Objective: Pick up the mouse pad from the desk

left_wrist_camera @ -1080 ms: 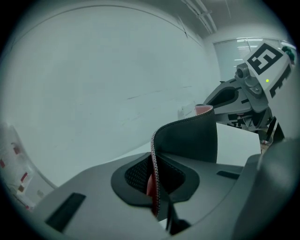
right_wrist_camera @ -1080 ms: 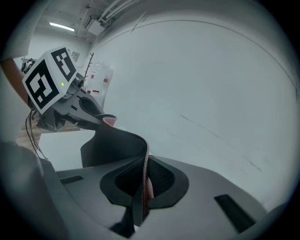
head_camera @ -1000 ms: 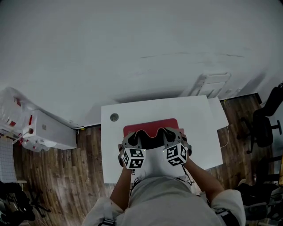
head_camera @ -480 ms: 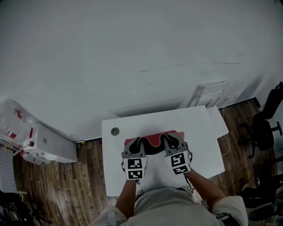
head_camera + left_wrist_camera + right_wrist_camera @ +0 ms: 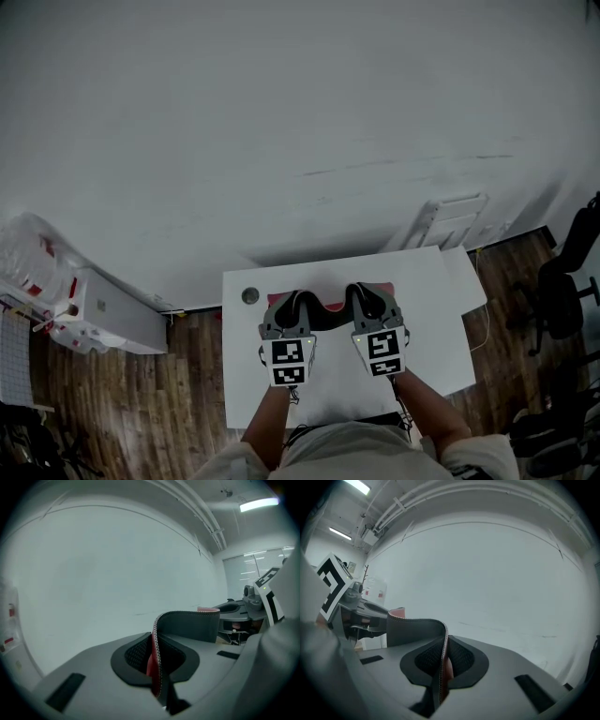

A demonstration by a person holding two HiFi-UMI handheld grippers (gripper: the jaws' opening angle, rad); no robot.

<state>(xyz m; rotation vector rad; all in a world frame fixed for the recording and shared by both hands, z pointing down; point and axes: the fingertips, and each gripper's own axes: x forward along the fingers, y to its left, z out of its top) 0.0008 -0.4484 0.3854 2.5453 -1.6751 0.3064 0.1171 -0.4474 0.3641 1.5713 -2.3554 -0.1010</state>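
The mouse pad (image 5: 329, 316), red on top and black underneath, hangs off the white desk (image 5: 431, 309), sagging between my two grippers. My left gripper (image 5: 290, 307) is shut on its left edge, my right gripper (image 5: 365, 300) on its right edge. In the left gripper view the pad's stitched edge (image 5: 157, 660) stands upright between the pads of the left gripper (image 5: 157, 670) and curls off to the right. In the right gripper view the pad (image 5: 417, 631) bends away to the left from the right gripper (image 5: 440, 670), which pinches it. Both views look at a bare white wall.
A round grommet (image 5: 249, 296) sits at the desk's far left corner. White boxes and plastic bags (image 5: 103, 309) lie on the wooden floor at the left. A white rack (image 5: 448, 217) leans on the wall behind the desk. Black chairs (image 5: 562, 291) stand at the right.
Both grippers have risen together with the mouse pad, which now hangs clear of the desk. Less of its red top shows. The jaws have stayed shut on it.
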